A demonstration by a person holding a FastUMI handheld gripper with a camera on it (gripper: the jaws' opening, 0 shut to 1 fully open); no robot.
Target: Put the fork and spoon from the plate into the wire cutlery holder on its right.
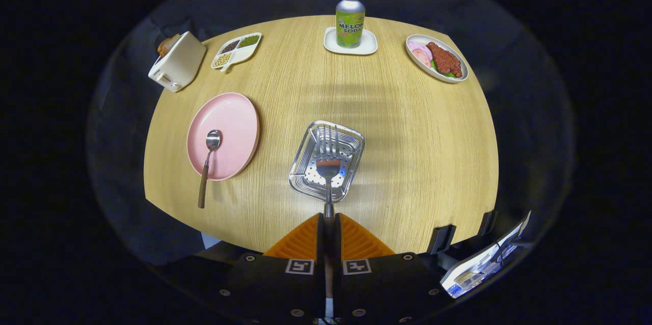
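Observation:
My gripper (328, 220) is shut on the fork (328, 162), whose handle runs back between the fingers. The tines point away from me and hang over the silver wire cutlery holder (305, 177), which sits on the wooden table just ahead of the fingers. Whether the fork touches the holder I cannot tell. To the holder's left lies the pink plate (234, 116). The spoon (208, 159) rests on it with its bowl on the plate and its brown handle sticking out over the near rim.
At the table's far side stand a white toaster (177, 62), a divided dish of beans (236, 50), a soda bottle (350, 20) on a white coaster and an oval plate of meat (437, 58). Clamps and a device (479, 264) sit at the near right edge.

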